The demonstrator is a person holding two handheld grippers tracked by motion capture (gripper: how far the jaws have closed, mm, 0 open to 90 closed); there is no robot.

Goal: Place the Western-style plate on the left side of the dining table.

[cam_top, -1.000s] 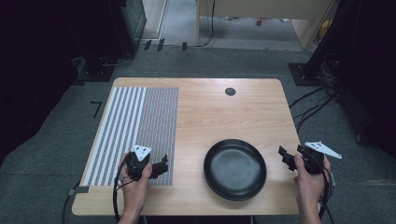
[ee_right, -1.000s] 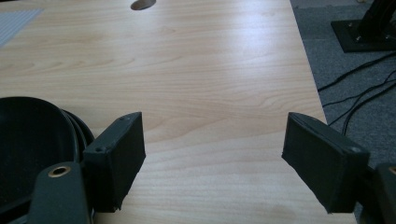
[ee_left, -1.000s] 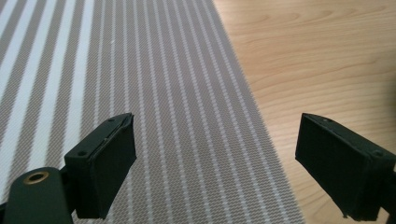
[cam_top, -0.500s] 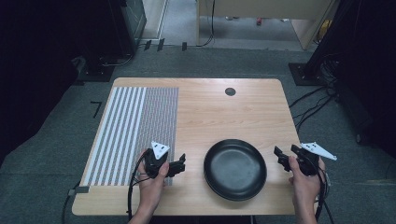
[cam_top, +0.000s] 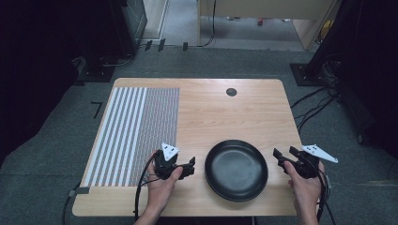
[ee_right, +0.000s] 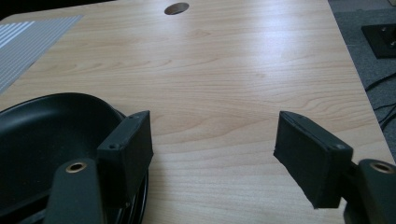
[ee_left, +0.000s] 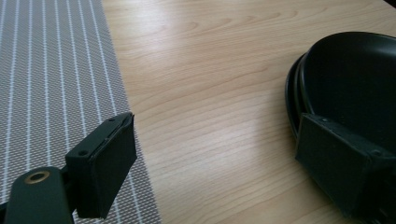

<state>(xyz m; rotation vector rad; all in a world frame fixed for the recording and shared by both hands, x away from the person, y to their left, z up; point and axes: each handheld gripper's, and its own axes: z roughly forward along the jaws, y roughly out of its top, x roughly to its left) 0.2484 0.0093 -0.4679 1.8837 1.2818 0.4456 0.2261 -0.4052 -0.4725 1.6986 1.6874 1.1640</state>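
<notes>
A black plate [cam_top: 236,170] lies on the wooden table [cam_top: 225,117] near its front edge. In the left gripper view the plate [ee_left: 355,79] shows a doubled rim, so it may be two stacked. My left gripper [cam_top: 189,167] hovers open just left of the plate, pointing at it. In its own view the left gripper [ee_left: 219,163] has one jaw over the striped mat's edge and the other by the plate's rim. My right gripper [cam_top: 285,153] stands open at the plate's right side. Its jaws [ee_right: 212,158] have just been closing a little, with nothing between them and the plate [ee_right: 46,135] beside one jaw.
A grey and white striped mat [cam_top: 136,131] covers the table's left part. A round cable hole [cam_top: 231,92] sits near the far edge. Bare wood lies beyond the plate. Dark equipment and cables stand on the floor around the table.
My left gripper has slid right, off the mat and up to the plate's left rim. The right gripper has barely shifted, and the plate has stayed put.
</notes>
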